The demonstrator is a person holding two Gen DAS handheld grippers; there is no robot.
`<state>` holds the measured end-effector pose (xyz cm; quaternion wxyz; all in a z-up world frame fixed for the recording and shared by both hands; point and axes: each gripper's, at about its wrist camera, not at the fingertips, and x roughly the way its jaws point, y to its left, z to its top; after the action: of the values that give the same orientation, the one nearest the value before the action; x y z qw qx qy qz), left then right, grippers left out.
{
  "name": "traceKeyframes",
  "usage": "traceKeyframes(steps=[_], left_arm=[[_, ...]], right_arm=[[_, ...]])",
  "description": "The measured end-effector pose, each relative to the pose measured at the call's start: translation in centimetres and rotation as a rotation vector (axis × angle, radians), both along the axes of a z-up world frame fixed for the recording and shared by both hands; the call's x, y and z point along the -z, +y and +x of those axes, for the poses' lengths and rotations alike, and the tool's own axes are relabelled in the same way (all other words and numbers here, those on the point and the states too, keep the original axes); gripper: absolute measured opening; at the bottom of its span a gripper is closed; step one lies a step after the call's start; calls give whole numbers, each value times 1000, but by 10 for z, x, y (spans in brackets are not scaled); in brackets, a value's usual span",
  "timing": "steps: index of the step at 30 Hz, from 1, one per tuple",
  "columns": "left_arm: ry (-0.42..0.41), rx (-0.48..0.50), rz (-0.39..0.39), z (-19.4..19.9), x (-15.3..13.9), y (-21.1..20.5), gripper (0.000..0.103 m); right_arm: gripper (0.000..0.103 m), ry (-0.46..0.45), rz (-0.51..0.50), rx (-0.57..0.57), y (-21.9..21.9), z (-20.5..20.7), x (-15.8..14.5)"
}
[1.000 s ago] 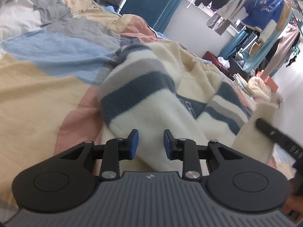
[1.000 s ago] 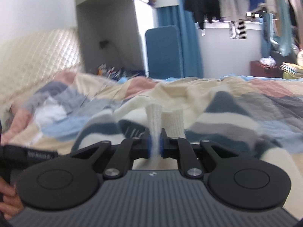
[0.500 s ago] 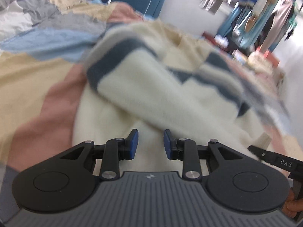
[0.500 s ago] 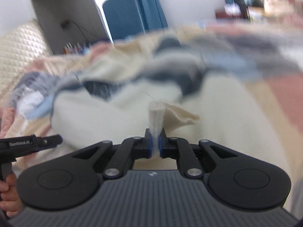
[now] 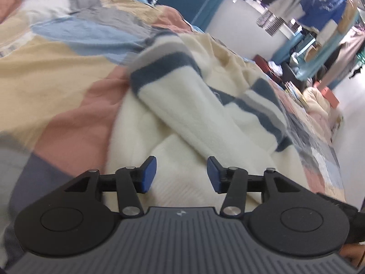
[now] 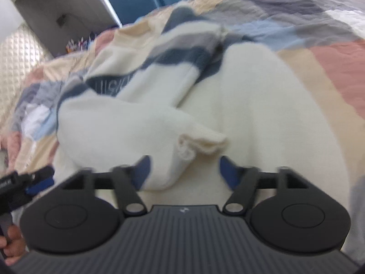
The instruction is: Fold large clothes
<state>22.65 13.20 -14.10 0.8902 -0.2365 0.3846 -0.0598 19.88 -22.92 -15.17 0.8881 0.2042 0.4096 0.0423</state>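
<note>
Just ahead of the left hand-held gripper (image 5: 181, 174) and the right hand-held gripper (image 6: 184, 171), both with fingers apart and empty, a cream striped sweater (image 6: 251, 96) lies on the patchwork bed (image 5: 57, 73), sleeves crossed over its body, final folds seemingly remaining.

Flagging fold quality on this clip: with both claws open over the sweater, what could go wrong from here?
1. The cream ribbed cuff lies bunched and curled on the cream fleece sweater with navy and grey stripes; it may unroll or leave a lump.
2. The crossed sleeves sit loosely; the open left claw or right claw could snag them.
</note>
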Motion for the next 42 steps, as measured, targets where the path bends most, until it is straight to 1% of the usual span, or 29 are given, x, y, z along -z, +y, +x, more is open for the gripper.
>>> traceKeyframes(steps=[3,4,6,7,10,12,13,15,18,20,21,23,24,25,26,27,29,31,32,37,38,40,41,42], left_arm=[[5,-54,-25,-18,-3,8,58],[6,-68,-26,-23,-5,9,60],[6,-92,-27,-33,-8,12,66],[7,-106,-26,-37,-9,13,66],[23,-174,-10,-44,-9,20,66],[35,-236,-14,-45,-6,27,67],[42,-265,-28,-45,-4,32,67],[66,-304,-45,-43,2,40,67],[101,-311,-84,-40,11,46,67],[109,-299,-108,-39,14,46,67],[108,-292,-107,-39,14,45,67],[113,-282,-96,-38,15,41,67],[119,-280,-106,-36,17,40,67],[131,-277,-148,-35,21,42,67],[146,-280,-200,-34,26,45,67],[164,-284,-235,-30,30,48,67],[197,-292,-285,-27,39,52,67],[210,-286,-325,-25,44,53,67],[210,-283,-338,-23,45,53,67],[175,-204,-409,-19,45,45,66],[169,-194,-414,-18,45,43,66],[175,-193,-390,-16,46,41,66],[187,-196,-366,-15,47,39,66],[204,-196,-341,-12,49,37,67]], right_arm=[[76,-21,12,76,-19,-8,-7],[77,-28,24,121,-26,-10,-9],[81,-28,37,231,-42,-13,-7],[81,-20,34,272,-47,-14,-5],[80,21,70,298,-57,-9,4],[80,31,50,303,-56,-7,7],[80,33,32,304,-55,-6,8],[80,20,1,338,-54,-7,5],[80,-12,-21,400,-62,-13,1],[81,-12,-31,460,-70,-16,1],[81,-9,-28,487,-73,-17,1],[81,12,-27,549,-80,-21,3],[81,26,-21,575,-83,-21,5],[82,46,-12,594,-85,-20,7],[82,76,14,598,-88,-18,12],[84,105,55,587,-89,-16,17],[84,142,113,556,-90,-14,25],[91,141,156,511,-89,-14,26],[96,132,204,481,-89,-15,27],[95,91,487,380,-92,-19,37],[95,87,550,348,-89,-16,38],[95,91,616,290,-84,-11,42],[94,103,612,272,-80,-11,41],[93,117,580,270,-76,-9,42]])
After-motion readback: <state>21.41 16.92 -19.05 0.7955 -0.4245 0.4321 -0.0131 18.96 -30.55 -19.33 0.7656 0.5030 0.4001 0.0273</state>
